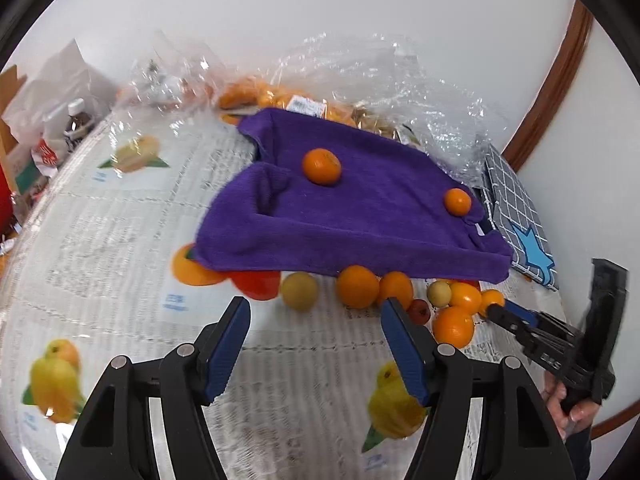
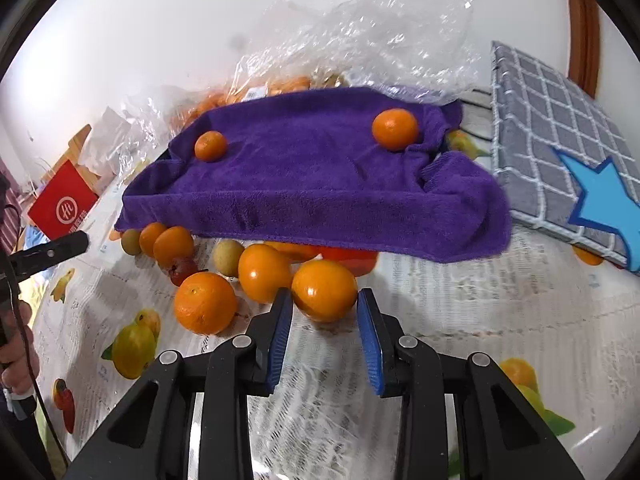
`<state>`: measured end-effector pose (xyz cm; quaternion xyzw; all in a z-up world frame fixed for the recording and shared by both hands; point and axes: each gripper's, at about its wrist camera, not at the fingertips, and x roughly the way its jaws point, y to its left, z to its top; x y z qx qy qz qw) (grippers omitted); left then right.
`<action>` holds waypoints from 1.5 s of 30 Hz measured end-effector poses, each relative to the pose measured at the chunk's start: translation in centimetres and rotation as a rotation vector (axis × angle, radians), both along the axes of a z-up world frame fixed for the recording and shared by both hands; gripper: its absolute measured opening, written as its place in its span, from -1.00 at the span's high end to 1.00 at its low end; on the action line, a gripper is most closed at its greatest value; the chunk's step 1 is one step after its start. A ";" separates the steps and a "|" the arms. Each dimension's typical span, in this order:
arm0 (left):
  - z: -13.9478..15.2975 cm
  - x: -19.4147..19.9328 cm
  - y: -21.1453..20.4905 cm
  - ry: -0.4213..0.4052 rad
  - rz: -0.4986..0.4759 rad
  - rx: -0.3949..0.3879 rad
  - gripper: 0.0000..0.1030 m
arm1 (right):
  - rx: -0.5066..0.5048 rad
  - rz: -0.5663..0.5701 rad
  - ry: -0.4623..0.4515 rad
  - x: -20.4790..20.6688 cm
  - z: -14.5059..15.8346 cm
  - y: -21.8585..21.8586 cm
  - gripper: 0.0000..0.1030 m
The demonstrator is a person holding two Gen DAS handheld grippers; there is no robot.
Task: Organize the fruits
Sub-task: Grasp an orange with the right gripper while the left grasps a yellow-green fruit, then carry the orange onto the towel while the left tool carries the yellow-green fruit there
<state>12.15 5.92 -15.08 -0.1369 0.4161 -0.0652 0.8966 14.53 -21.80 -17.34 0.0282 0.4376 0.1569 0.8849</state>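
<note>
Right wrist view: right tongs (image 2: 325,312) open around one orange (image 2: 324,295); two oranges on purple towel (image 2: 312,184); left tongs (image 1: 316,322) open.

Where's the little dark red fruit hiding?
In the right wrist view the little dark red fruit sits on the table at the left of the loose pile, in front of the purple towel, tucked behind the big orange.

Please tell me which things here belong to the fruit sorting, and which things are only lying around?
For the job:
- loose oranges on the table
- two oranges on the purple towel
- small yellowish fruits
- small red fruit
- right gripper, open around one orange
- left gripper, open

Lying about:
- grey checked box
- plastic wrap
- red packet
- bottle
</note>
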 end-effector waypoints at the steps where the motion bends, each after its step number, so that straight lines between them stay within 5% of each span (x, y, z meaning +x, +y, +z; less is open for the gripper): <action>1: -0.3 0.3 -0.2 0.006 0.001 -0.002 -0.27 | -0.002 -0.006 -0.009 -0.3 0.3 -0.3 0.37; 8: -2.3 2.4 -0.9 0.060 0.043 0.064 0.08 | -0.027 -0.035 -0.030 -2.0 1.3 -2.5 0.54; 16: -3.3 3.3 -1.1 0.025 0.048 0.123 0.51 | -0.007 -0.042 -0.031 -2.3 0.9 -3.5 0.48; 20: -3.2 2.9 -0.9 0.022 0.034 0.128 0.51 | -0.005 -0.044 -0.006 -1.7 0.3 -3.0 0.29; 29: -3.0 1.7 0.3 0.015 0.039 0.088 0.51 | -0.102 -0.029 0.001 -2.9 -0.6 -2.0 0.31; 45: 4.6 2.6 0.6 -0.069 0.016 0.078 0.51 | -0.037 -0.112 -0.142 -1.6 6.6 -3.1 0.31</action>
